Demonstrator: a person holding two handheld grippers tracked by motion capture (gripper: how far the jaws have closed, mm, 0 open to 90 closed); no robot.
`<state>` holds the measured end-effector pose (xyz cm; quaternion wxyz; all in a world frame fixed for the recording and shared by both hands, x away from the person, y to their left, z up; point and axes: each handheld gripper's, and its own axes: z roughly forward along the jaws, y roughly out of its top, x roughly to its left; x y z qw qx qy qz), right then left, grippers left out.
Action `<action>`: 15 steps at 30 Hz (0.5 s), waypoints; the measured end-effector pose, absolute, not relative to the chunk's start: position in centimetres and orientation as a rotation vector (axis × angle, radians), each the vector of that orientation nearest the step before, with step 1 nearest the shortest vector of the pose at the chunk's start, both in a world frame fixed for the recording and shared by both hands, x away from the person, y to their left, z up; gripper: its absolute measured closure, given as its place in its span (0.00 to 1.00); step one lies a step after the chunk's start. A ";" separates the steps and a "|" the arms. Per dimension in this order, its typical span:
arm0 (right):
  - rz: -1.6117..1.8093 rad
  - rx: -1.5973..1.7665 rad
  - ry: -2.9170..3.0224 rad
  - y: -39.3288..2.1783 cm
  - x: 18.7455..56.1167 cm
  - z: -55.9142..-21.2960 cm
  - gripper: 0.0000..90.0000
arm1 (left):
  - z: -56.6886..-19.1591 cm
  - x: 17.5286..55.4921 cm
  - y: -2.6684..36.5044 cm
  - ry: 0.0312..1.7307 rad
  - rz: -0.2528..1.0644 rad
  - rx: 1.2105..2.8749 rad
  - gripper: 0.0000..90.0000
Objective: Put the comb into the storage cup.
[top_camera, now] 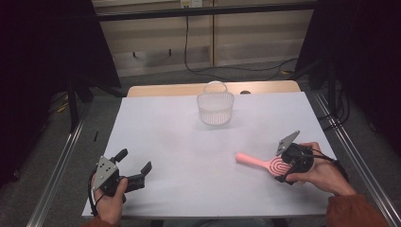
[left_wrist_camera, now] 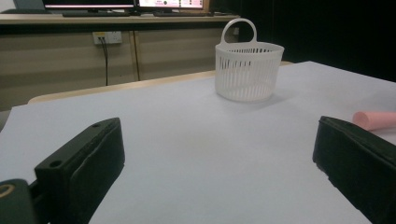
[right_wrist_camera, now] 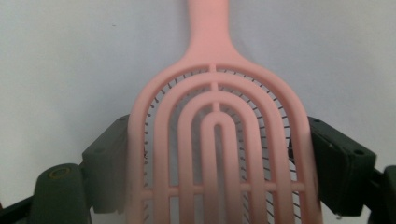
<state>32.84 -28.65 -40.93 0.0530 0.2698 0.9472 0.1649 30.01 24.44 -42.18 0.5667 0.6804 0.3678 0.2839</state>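
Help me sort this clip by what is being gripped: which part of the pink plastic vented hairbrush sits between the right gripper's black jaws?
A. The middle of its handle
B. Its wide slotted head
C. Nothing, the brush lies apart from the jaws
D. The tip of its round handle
B: in the right gripper view the pink hairbrush has its wide slotted head flanked by the right gripper's jaws on both edges, the handle pointing away.

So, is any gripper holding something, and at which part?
The right gripper holds the pink hairbrush by the two sides of its head; the left gripper is open and holds nothing.
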 end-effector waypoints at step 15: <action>0.569 0.817 2.844 -28.9 32.6 -40.2 0.21 | -42.2 30.0 24.5 0.862 0.668 1.602 0.02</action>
